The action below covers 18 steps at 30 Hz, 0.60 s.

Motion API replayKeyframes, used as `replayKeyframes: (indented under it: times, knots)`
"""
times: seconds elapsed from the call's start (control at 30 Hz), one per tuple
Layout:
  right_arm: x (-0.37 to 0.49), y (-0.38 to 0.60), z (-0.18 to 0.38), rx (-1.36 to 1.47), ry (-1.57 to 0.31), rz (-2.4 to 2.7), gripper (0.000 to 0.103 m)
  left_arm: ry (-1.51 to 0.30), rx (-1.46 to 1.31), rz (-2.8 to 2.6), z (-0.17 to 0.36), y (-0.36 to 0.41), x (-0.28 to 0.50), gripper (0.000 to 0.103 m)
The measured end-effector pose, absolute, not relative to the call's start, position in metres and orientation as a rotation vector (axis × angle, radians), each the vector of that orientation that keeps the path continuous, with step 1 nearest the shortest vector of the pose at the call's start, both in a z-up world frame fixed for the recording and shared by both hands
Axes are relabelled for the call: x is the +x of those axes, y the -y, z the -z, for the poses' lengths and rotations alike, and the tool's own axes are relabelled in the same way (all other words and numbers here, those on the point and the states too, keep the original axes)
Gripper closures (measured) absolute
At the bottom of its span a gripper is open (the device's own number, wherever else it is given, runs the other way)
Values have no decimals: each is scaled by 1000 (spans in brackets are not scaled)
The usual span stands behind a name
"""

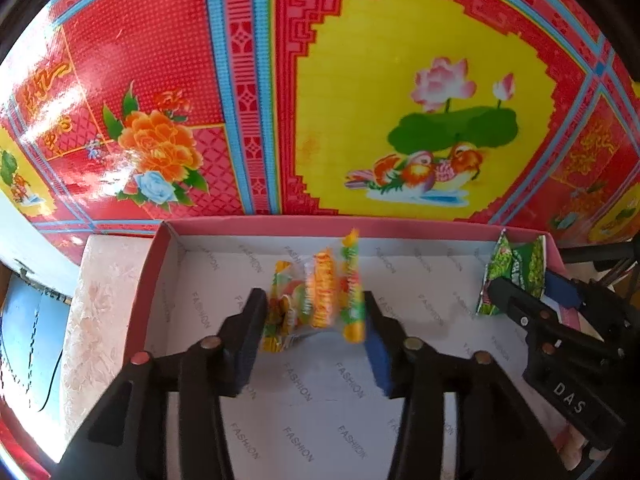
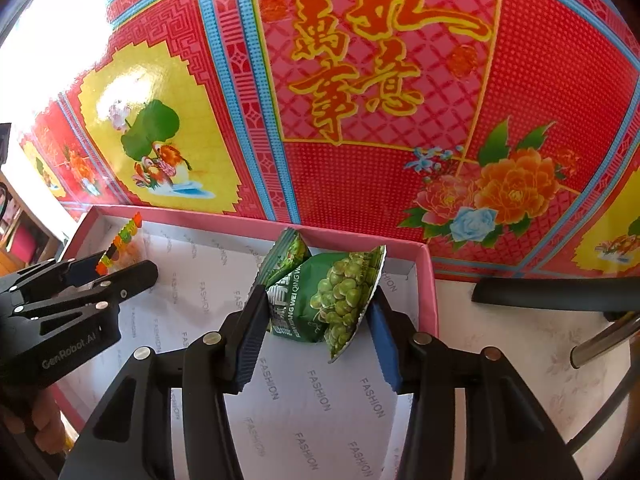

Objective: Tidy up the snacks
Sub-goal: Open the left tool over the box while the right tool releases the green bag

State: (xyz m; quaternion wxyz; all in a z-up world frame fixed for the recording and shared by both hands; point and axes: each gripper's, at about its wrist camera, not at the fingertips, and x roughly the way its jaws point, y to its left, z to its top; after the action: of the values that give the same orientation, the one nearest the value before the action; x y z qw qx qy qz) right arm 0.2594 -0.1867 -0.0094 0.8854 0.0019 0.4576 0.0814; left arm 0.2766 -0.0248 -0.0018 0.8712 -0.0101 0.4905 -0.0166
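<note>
Over one pink box [image 1: 160, 264], left tongs [image 1: 316, 316] clamping one orange packet [image 1: 320, 296] — right tongs [image 2: 316, 316] one green packet [image 2: 328, 300].

A bright printed sheet is standing behind a pale table.

The red sheet [image 1: 248, 92] is filling the upper part of both views, showing a yellow panel with a pink lotus and a pair of ducks [image 1: 416, 172], orange and blue flowers [image 2: 500, 192] and gold characters [image 2: 360, 52]. Daylight is glaring off its left side. The pale, faintly patterned tabletop [image 2: 520, 340] is running up to its foot, and a dark chair back [image 2: 560, 292] is sitting along the table's right edge.
</note>
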Motion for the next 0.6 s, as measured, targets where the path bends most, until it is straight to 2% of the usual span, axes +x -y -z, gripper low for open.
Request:
replayKeyframes:
  times: [0.03, 0.13, 0.2, 0.23, 0.6]
  knots:
    - [259, 186, 9, 1, -951, -172, 51, -1029, -15, 12, 2, 25, 277, 47]
    - [258, 179, 8, -24, -969, -180, 44, -1028, -12, -8, 1, 23, 276, 46]
    - [253, 175, 5, -45, -966, -173, 33, -1019, -3, -8, -2, 23, 272, 46]
    - [250, 174, 3, -42, -959, -176, 31, -1013, 1, -7, -4, 23, 269, 46]
    - [211, 181, -31, 40, -915, -195, 31, -992, -33, 56, -35, 16, 229, 46]
